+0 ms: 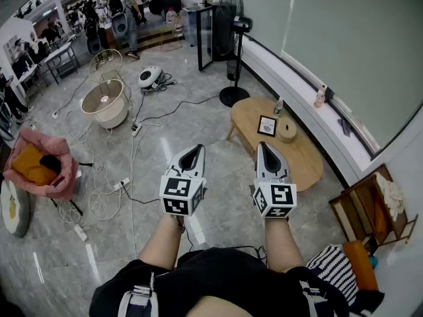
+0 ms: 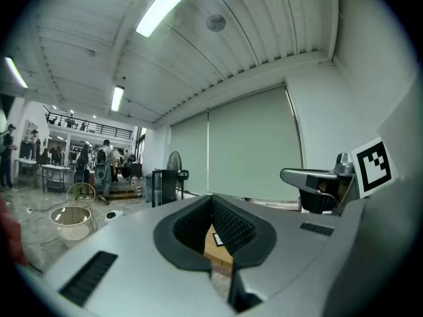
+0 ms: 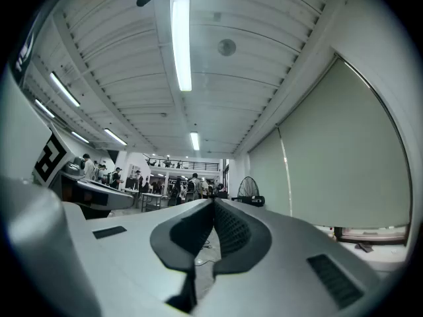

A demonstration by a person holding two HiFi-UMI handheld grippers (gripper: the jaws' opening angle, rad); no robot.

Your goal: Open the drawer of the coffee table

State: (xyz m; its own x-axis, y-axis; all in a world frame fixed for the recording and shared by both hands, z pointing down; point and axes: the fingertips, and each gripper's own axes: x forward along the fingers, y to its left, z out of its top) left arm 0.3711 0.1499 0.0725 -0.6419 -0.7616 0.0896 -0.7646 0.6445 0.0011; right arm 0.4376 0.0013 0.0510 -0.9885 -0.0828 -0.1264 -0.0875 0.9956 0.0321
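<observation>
An oval wooden coffee table (image 1: 307, 157) stands on the grey floor ahead and to the right in the head view, its drawer not visible from here. A framed card (image 1: 267, 125), a round wicker item (image 1: 287, 130) and a small bottle (image 1: 278, 105) sit on it. My left gripper (image 1: 196, 150) is held level in front of me, shut and empty, well short of the table. My right gripper (image 1: 264, 145) is beside it, also shut and empty, its tip over the table's near edge in the picture. In the left gripper view a bit of wood (image 2: 217, 249) shows between the shut jaws.
A standing fan (image 1: 232, 18) and a dark shelf unit (image 1: 205, 35) are beyond the table. Cables (image 1: 109, 190) trail across the floor at left, near a pink bag (image 1: 39, 164) and a cream bucket (image 1: 106, 103). A wooden rack (image 1: 370, 207) stands at right. People stand far back.
</observation>
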